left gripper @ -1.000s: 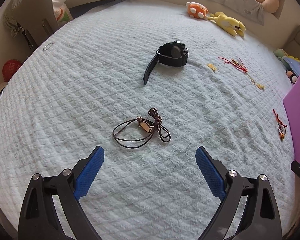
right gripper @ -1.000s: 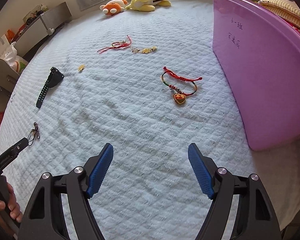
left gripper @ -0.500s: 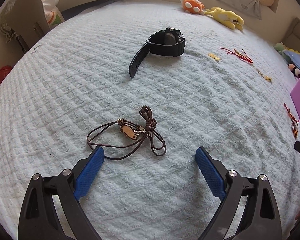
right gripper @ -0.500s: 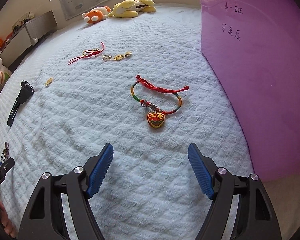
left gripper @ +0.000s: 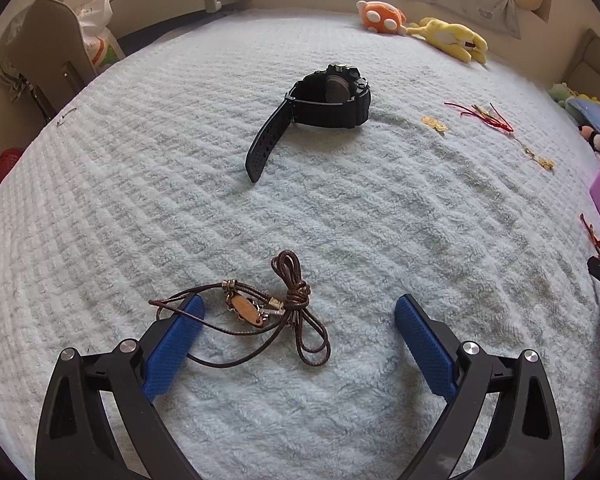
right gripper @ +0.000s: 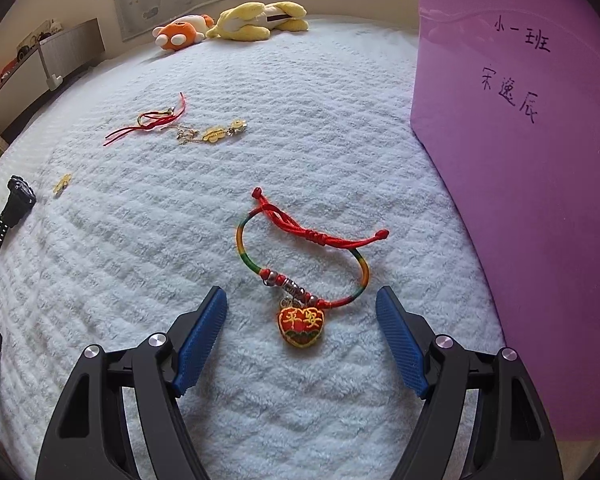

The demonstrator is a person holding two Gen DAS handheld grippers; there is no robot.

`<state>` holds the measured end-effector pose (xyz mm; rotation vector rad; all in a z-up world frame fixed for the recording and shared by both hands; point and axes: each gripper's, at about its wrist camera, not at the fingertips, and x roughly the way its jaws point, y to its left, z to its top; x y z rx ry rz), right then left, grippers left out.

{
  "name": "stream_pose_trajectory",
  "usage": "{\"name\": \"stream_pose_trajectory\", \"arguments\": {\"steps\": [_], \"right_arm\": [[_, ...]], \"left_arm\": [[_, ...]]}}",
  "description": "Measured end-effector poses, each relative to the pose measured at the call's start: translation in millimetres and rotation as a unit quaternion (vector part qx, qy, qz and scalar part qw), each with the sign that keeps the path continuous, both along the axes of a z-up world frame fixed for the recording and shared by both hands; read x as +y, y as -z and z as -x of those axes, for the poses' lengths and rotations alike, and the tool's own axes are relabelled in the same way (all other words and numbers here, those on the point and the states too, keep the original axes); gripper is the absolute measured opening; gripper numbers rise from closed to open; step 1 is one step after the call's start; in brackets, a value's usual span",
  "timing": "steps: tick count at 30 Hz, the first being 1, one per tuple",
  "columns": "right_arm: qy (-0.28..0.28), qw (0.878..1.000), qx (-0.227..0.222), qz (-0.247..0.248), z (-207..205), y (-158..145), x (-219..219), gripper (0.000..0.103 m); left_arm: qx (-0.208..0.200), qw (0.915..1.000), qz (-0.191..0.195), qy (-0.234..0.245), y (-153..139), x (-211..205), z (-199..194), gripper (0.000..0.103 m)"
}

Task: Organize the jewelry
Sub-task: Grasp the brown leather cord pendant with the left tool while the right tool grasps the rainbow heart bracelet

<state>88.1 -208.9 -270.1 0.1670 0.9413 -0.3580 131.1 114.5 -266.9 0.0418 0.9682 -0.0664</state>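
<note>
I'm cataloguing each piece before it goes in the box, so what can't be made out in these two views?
- Purple box: interior and top cut off by the right wrist frame edge.
- Black watch: dial faces away, left wrist view.
- Brown cord necklace: part hidden behind the left gripper's finger.

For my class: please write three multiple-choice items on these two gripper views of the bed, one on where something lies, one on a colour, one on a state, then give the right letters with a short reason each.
1. Where does the brown cord necklace lie?
A. between the left gripper's fingers
B. on the black watch
C. against the purple box

2. What colour is the heart charm on the bracelet?
A. blue
B. red and gold
C. white

3. How does the right gripper stand?
A. shut on the bracelet
B. shut, empty
C. open

Answers: 1 A, the cord lies on the blanket between the blue pads. 2 B, the stitching shows red and gold. 3 C, the pads stand wide apart either side of the charm, touching nothing.
</note>
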Motion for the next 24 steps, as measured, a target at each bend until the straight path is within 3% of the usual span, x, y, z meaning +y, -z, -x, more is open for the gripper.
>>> {"name": "stream_pose_trajectory", "arguments": {"steps": [10, 13, 16, 20, 22, 24], "right_arm": [[-0.001, 1.0, -0.004, 0.016, -22, 6, 0, 0.073], [-0.006, 1.0, -0.003, 0.016, -25, 5, 1, 0.072], [-0.023, 1.0, -0.003, 0.019, -27, 4, 6, 0.058], [-0.05, 0.998, -0.001, 0.024, -28, 0, 20, 0.027], [-0.05, 0.999, 0.003, 0.017, -27, -1, 24, 0.022], [-0.043, 0.999, 0.004, -0.006, -24, -3, 23, 0.016]], "left_arm": [[-0.011, 0.9999, -0.006, 0.004, 3, -4, -10, 0.094], [-0.013, 0.9999, -0.009, 0.005, 3, -5, -9, 0.087], [-0.013, 0.9999, -0.006, 0.002, 1, -3, -7, 0.079], [-0.009, 0.9999, -0.006, -0.002, -3, 1, -5, 0.058], [-0.005, 1.0, -0.005, -0.003, -5, 3, -5, 0.051], [0.0, 1.0, 0.003, 0.006, -8, 2, -5, 0.032]]}}
